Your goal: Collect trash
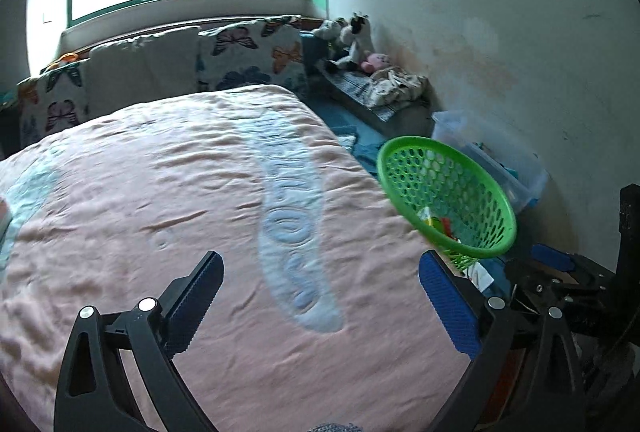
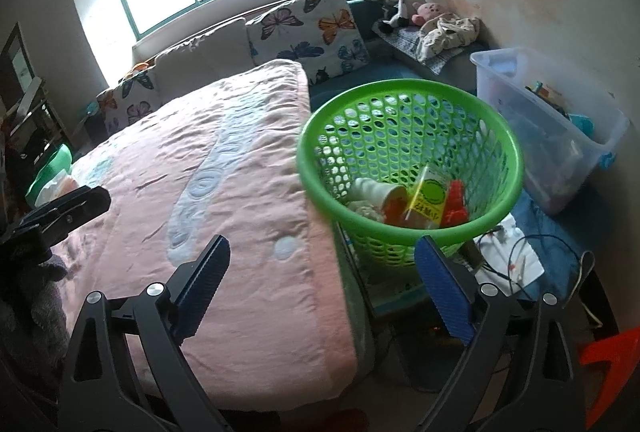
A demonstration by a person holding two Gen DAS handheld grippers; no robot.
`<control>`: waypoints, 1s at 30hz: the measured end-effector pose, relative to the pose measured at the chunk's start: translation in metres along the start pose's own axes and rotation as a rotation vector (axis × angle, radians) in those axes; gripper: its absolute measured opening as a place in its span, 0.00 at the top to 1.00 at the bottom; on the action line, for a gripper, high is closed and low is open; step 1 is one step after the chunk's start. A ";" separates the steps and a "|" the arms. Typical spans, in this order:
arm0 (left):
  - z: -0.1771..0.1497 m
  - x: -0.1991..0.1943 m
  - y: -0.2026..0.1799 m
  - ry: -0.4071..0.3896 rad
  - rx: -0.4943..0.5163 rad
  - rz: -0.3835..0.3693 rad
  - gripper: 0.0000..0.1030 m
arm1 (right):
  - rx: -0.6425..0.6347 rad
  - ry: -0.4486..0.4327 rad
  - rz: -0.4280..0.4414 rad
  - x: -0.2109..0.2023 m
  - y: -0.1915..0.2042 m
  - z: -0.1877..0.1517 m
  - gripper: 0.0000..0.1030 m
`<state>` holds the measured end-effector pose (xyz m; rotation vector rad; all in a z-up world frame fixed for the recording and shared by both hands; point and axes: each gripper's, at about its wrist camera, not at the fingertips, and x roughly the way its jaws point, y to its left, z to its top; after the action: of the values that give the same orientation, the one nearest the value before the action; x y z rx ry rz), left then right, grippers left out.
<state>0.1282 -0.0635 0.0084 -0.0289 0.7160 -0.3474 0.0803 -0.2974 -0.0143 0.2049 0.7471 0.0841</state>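
Both your grippers are wide open and hold nothing: the left gripper point(image 1: 320, 296) hangs over the pink blanket point(image 1: 160, 192), the right gripper point(image 2: 322, 282) by the bed's edge. The green basket point(image 2: 500, 136) sits beside the bed with wrappers and a little white bottle point(image 2: 370, 189) inside. That trash looks light and crinkly. The basket is thin, bendy plastic, so pinch its rim.
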 end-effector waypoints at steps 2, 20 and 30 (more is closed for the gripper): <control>-0.005 -0.006 0.007 -0.002 -0.012 0.014 0.08 | -0.007 -0.003 0.004 -0.002 0.006 -0.002 0.09; -0.051 -0.059 0.050 -0.045 -0.112 0.139 0.07 | -0.119 -0.020 0.029 -0.008 0.059 -0.008 0.04; -0.063 -0.076 0.064 -0.058 -0.158 0.193 0.07 | -0.164 -0.015 0.050 -0.007 0.077 -0.012 0.04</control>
<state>0.0539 0.0265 0.0003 -0.1184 0.6810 -0.1043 0.0670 -0.2217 -0.0014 0.0674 0.7165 0.1908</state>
